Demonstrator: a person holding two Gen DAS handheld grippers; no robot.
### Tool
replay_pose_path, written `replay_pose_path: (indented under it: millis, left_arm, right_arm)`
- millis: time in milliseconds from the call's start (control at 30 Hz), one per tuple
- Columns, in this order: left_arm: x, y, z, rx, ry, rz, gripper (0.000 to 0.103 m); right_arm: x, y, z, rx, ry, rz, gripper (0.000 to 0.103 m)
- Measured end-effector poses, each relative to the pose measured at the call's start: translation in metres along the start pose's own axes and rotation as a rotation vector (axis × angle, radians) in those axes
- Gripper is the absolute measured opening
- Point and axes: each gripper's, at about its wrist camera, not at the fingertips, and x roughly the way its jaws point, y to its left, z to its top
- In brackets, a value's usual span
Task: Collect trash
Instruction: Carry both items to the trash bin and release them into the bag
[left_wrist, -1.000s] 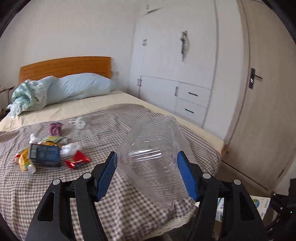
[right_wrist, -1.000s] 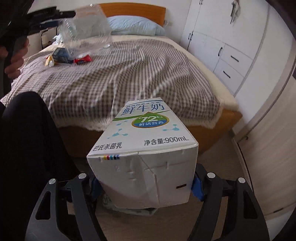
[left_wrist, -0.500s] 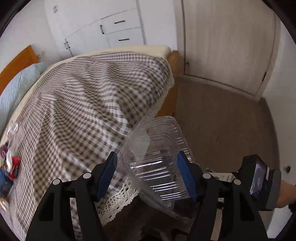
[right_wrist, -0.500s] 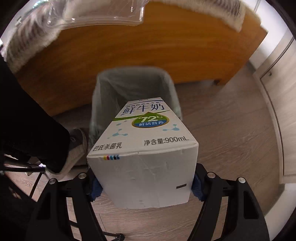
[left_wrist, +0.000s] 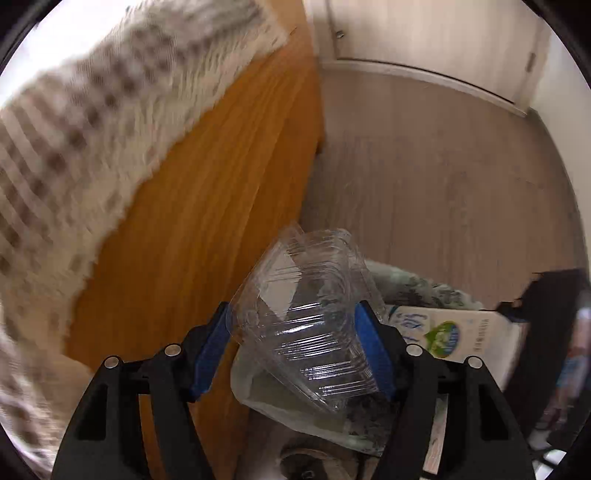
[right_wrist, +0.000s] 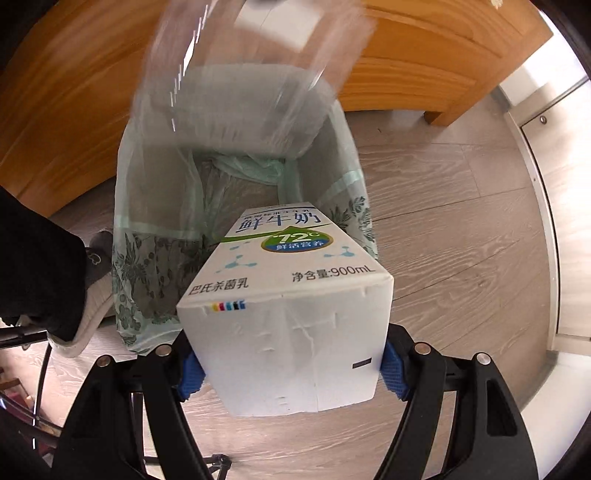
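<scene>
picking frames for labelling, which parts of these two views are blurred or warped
Left wrist view: checked bedspread badly motion-smeared, clear plastic container sharp. Right wrist view: that container streaks across the top, milk carton print crisp; fisheye bends floorboards.

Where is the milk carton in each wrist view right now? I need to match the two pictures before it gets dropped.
Left wrist: the milk carton lies at the lower right, partly behind the clear plastic container in the left gripper.
Right wrist: it fills the lower centre, clamped in the right gripper.
Shared landmark: the lined trash bin, also at the lower right of the left view.
</scene>
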Motion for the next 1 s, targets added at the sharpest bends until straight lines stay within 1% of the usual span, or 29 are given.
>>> replay_pose_path:
  millis: [67, 100, 133, 200, 233, 267, 333, 367, 400, 467, 500, 567, 667, 733, 833, 867, 967, 1000]
  left_arm:
    - [0.024, 0.003, -0.006, -0.055, 0.031, 0.041, 0.065]
    - [0.035, 0.005, -0.013, -0.066, 0.04, 0.069, 0.065]
    - [0.044, 0.005, -0.017, -0.072, 0.033, 0.101, 0.066]
    - [0.055, 0.005, -0.023, -0.111, -0.014, 0.099, 0.066]
    - [0.061, 0.003, -0.026, -0.121, -0.016, 0.088, 0.066]
    - [0.067, -0.001, -0.029, -0.11, -0.005, 0.084, 0.067]
    - [0.079, -0.009, -0.035, -0.047, 0.016, 0.107, 0.068]
    - [0.083, -0.01, -0.038, -0.025, 0.032, 0.109, 0.072]
    - [0.084, -0.01, -0.039, -0.017, 0.047, 0.12, 0.076]
    - [0.086, -0.006, -0.043, -0.032, 0.049, 0.129, 0.077]
    - [0.086, -0.004, -0.044, -0.048, 0.054, 0.128, 0.081]
    - [0.085, -0.002, -0.046, -0.067, 0.059, 0.12, 0.084]
    - [0.082, -0.001, -0.047, -0.058, 0.06, 0.134, 0.085]
    - [0.083, -0.006, -0.05, -0.052, 0.083, 0.132, 0.086]
    - [0.078, 0.001, -0.051, -0.063, 0.102, 0.132, 0.087]
    - [0.072, 0.006, -0.046, -0.063, 0.105, 0.132, 0.087]
    - [0.064, 0.005, -0.046, -0.055, 0.107, 0.118, 0.087]
    - [0.069, -0.004, -0.038, -0.049, 0.109, 0.11, 0.087]
  right_arm:
    - [0.008, -0.003, 0.001, -0.011, 0.021, -0.013, 0.072]
    - [0.009, -0.004, -0.001, -0.003, 0.027, -0.015, 0.073]
    - [0.011, -0.003, -0.004, 0.008, 0.033, -0.013, 0.073]
    - [0.017, -0.006, -0.003, 0.037, 0.038, -0.026, 0.073]
    - [0.018, -0.006, -0.005, 0.053, 0.035, -0.037, 0.074]
    - [0.019, -0.005, -0.005, 0.071, 0.033, -0.044, 0.074]
    - [0.025, -0.006, -0.001, 0.097, 0.028, -0.055, 0.074]
    - [0.025, -0.006, 0.0, 0.108, 0.024, -0.05, 0.074]
    - [0.023, -0.005, 0.001, 0.12, 0.017, -0.043, 0.074]
    - [0.019, -0.006, 0.005, 0.133, 0.001, -0.059, 0.076]
    - [0.017, -0.006, 0.007, 0.131, -0.01, -0.057, 0.077]
    - [0.011, -0.005, 0.009, 0.125, -0.025, -0.056, 0.077]
    - [0.004, -0.013, 0.01, 0.139, -0.039, -0.051, 0.077]
    - [-0.002, -0.018, 0.01, 0.162, -0.05, -0.038, 0.077]
    - [-0.007, -0.021, 0.009, 0.165, -0.056, -0.041, 0.077]
    - [-0.008, -0.021, 0.008, 0.165, -0.055, -0.041, 0.077]
    - [-0.011, -0.024, 0.005, 0.178, -0.048, -0.023, 0.077]
    - [-0.013, -0.024, 0.004, 0.181, -0.047, -0.019, 0.077]
